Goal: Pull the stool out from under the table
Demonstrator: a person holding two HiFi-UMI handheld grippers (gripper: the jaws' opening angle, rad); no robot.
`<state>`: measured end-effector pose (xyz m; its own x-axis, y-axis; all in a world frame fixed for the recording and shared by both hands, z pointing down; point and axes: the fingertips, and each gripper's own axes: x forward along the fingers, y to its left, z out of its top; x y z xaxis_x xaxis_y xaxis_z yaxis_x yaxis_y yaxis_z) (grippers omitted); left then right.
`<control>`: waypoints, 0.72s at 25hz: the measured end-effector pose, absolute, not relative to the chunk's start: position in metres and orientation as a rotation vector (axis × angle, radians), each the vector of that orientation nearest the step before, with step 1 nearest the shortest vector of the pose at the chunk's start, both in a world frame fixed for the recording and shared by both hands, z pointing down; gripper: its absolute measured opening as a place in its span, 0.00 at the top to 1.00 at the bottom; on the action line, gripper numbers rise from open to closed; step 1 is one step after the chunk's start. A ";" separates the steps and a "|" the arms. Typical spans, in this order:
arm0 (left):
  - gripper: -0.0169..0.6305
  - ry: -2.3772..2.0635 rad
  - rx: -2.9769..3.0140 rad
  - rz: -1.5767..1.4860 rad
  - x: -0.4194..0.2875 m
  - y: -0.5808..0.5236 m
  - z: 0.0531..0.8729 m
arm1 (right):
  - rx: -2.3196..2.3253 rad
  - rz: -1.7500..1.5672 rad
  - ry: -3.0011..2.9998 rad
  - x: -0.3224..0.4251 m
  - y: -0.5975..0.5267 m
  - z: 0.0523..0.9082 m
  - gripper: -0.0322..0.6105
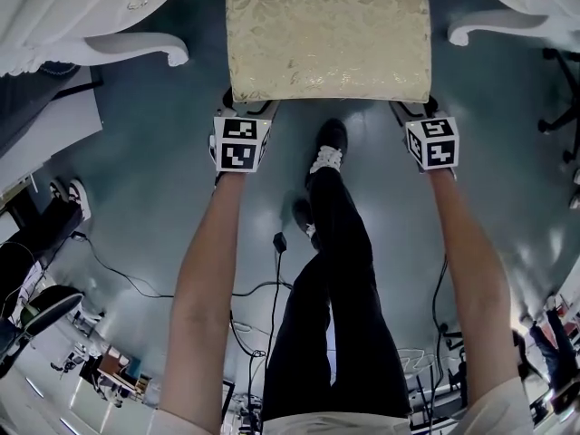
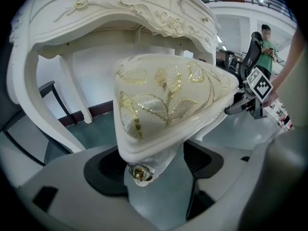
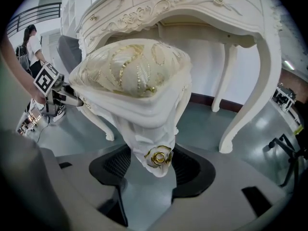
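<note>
The stool [image 1: 326,34] has a cream cushion with a gold leaf pattern and white carved legs. It stands on the grey floor between the curved legs of the white table [image 1: 136,48]. My left gripper [image 1: 249,109] is shut on the stool's near left corner [image 2: 144,170], whose gold rosette sits between the jaws. My right gripper [image 1: 412,109] is shut on the near right corner [image 3: 159,155] in the same way. The table's carved apron [image 2: 163,16] rises behind the stool, as does the table's right leg [image 3: 255,95].
My own leg in black trousers, with a black shoe [image 1: 328,143], steps forward between my arms. Cables [image 1: 272,270] trail over the floor behind. An office chair base [image 1: 560,98] stands at the right. A person [image 2: 267,44] stands far off.
</note>
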<state>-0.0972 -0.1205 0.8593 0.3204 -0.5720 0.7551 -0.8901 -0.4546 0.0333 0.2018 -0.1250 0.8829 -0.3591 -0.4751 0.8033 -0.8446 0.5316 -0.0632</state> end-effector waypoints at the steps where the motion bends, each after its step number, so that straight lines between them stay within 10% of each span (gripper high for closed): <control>1: 0.41 -1.289 2.142 0.951 -0.097 -0.114 0.859 | 1.069 0.621 -2.008 0.201 -0.119 0.883 0.49; 18: 0.41 -1.231 2.085 0.981 -0.092 -0.013 0.873 | 1.063 0.700 -1.948 0.210 -0.014 0.892 0.50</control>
<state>-0.0917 -0.0133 0.8734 0.3238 -0.5114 0.7960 -0.8902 -0.4496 0.0733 0.2099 -0.0136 0.8922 -0.3344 -0.4262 0.8406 -0.8637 0.4956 -0.0923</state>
